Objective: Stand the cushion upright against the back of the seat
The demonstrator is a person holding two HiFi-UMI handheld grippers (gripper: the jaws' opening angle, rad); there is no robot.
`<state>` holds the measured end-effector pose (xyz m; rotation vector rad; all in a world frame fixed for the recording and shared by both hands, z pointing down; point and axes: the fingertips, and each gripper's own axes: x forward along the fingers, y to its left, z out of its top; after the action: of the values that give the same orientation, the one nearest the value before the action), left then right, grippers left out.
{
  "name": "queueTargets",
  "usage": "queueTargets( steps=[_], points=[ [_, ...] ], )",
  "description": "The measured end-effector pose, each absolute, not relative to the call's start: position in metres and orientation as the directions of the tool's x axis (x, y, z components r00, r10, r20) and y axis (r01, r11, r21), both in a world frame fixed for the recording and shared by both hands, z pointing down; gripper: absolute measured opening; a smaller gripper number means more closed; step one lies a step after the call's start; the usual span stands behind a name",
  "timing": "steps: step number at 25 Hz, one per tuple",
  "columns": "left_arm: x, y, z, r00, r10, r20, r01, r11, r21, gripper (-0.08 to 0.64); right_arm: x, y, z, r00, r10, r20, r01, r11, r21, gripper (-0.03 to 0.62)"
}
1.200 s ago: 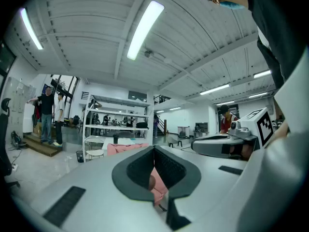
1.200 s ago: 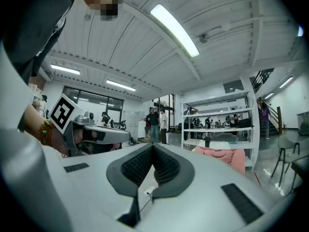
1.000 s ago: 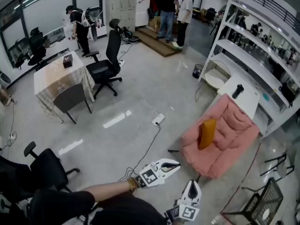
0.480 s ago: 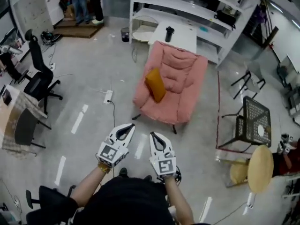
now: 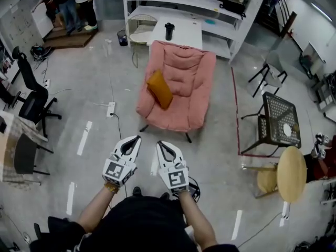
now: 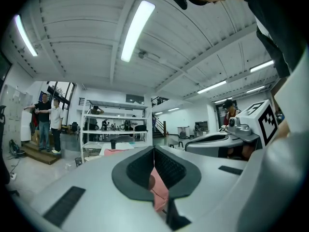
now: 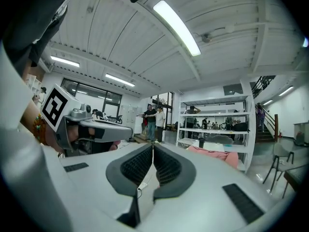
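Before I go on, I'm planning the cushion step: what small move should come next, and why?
Probably step forward, carrying both grippers toward the pink armchair: the left gripper and right gripper are shut, empty and well short of it, and the orange cushion leans tilted by its arm.

Our left tongs and right tongs are white shells with black ribbed pads, each bearing a cube of black square markers. We wear a black top and a golden wristband.
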<state>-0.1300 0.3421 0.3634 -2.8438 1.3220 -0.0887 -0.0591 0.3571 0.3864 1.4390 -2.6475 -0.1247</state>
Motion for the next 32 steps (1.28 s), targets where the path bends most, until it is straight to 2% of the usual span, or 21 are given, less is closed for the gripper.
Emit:
queueTargets(
  steps=[5,19,32],
  points=[
    [-0.11,0.341,0.37,0.653,-0.757,0.021,-0.756,-0.653,-0.046,0.014,-0.039,0.355,0.391,-0.537,-0.841,0.064,-0.834,0.541,0.114,0.016],
    [-0.083,0.339,0.377,0.614,-0.787,0.059,-0.786,-0.616,-0.046,0.014,0.002,0.351,0.406,-0.567,-0.82,0.082,-0.817,0.572,0.068,0.017],
    [-0.12,0.264,0.382,0.68,-0.733,0.019,-0.733,-0.68,0.017,0.014,-0.041,0.292,0.409,-0.517,-0.839,0.167,-0.836,0.537,0.11,0.017]
  ],
)
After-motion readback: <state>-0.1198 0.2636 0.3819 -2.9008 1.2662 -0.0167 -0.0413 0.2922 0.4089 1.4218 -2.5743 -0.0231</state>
